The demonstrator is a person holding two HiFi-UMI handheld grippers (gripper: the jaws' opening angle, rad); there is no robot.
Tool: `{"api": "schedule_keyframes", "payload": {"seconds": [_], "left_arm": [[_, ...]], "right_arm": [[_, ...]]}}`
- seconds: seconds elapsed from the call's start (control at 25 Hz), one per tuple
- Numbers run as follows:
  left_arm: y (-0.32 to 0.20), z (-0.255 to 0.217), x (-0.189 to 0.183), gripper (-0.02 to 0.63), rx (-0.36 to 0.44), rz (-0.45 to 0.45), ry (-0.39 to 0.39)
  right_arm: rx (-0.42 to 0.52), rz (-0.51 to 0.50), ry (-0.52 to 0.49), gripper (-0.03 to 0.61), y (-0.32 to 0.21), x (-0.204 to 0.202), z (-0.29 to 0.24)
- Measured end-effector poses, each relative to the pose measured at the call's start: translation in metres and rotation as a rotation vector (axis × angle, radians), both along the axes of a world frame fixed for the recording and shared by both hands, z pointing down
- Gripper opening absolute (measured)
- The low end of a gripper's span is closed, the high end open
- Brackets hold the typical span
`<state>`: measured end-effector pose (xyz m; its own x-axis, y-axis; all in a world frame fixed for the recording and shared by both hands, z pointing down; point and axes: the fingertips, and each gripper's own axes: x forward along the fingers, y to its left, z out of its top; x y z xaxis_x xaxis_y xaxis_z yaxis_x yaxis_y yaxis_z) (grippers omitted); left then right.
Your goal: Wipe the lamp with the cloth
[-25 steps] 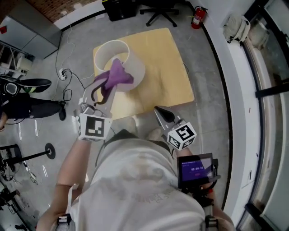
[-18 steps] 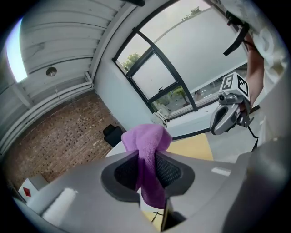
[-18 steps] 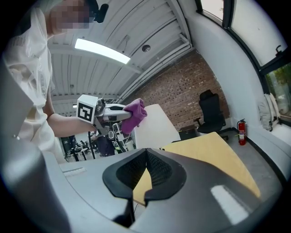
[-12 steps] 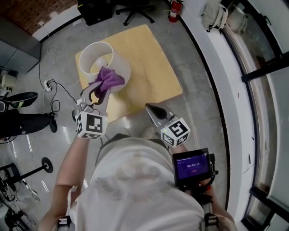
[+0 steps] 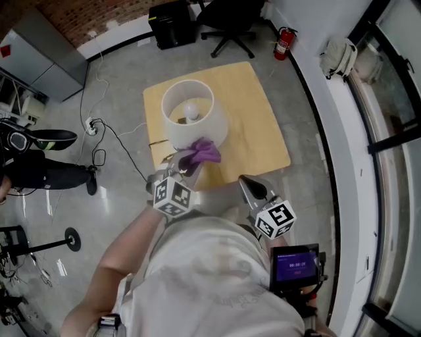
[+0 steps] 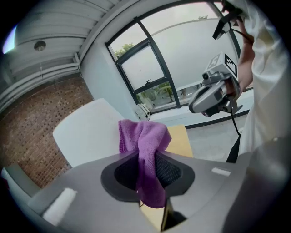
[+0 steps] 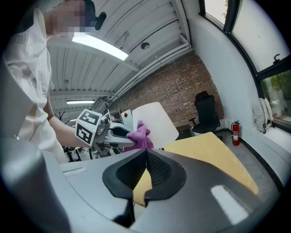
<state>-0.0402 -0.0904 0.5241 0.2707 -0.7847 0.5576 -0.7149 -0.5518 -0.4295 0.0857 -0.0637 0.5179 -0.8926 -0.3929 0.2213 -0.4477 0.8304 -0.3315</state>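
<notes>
Your left gripper (image 5: pixel 181 166) reaches forward, jaws clamped on the cloth (image 5: pixel 201 152) at the lamp (image 5: pixel 209 125). Your right gripper (image 5: pixel 250 188) is held near your body, jaws together, empty.

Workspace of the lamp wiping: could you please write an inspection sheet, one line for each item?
Surface: square wooden table on a grey floor.
Job's things: white lamp upright on the table; purple cloth at the shade's near side.
Clutter: nothing seen.
Grippers: left gripper shut on the cloth; right gripper shut, empty, apart from the lamp.
Cables: cable on the floor, left of the table.
Surroundings: chair, fire extinguisher, bag, brick wall.
</notes>
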Motion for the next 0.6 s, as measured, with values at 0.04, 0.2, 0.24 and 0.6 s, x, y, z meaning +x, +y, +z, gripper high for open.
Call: {"api": "schedule_keyframes", "payload": {"seconds": [0.04,0.2,0.24,0.6], "left_arm": [[0.002,0.007,-0.001,0.080,-0.022,0.001,0.007],[0.009,0.028,-0.004,0.081,-0.121,0.009,0.026],[0.010,0.029,-0.005,0.081,-0.127,0.010,0.026],[0.017,-0.085,-0.036,0.080,0.182,-0.067,0.186]], "right_arm": [[0.003,-0.004,0.003,0.014,0.000,-0.002,-0.001],[0.002,-0.009,0.005,0.014,0.000,-0.008,-0.001],[0.001,-0.012,0.005,0.014,0.000,-0.010,-0.001],[0.019,-0.047,0.008,0.014,0.009,-0.029,-0.005]]}}
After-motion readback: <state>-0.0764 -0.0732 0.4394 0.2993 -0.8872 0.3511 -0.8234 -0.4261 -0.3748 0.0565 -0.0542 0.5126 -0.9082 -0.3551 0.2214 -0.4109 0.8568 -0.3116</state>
